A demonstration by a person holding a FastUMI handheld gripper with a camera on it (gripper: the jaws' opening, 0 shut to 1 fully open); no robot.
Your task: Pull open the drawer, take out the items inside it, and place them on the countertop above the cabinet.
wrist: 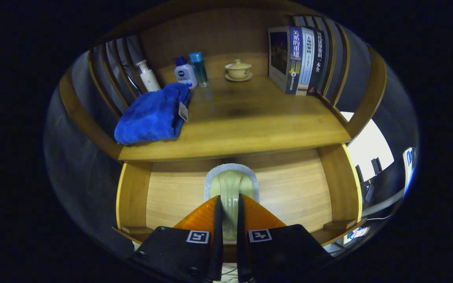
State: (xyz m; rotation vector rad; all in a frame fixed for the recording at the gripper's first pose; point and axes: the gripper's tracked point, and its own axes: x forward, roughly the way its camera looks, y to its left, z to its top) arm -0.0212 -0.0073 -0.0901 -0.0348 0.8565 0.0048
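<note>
Tongs clamped on green brush handle (nearly together) above open drawer

- The brush head's far end is hidden under the countertop edge.
- Its handle's near end is lost between the gripper fingers.
- The drawer front is hidden behind the gripper body.
- Book spine text is too small to tell.

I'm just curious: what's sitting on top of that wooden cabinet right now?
On the countertop: a blue towel, three bottles, a lidded teacup and books. The towel covers whatever is beneath it. The gripper is shut on a green brush over the drawer.
</note>
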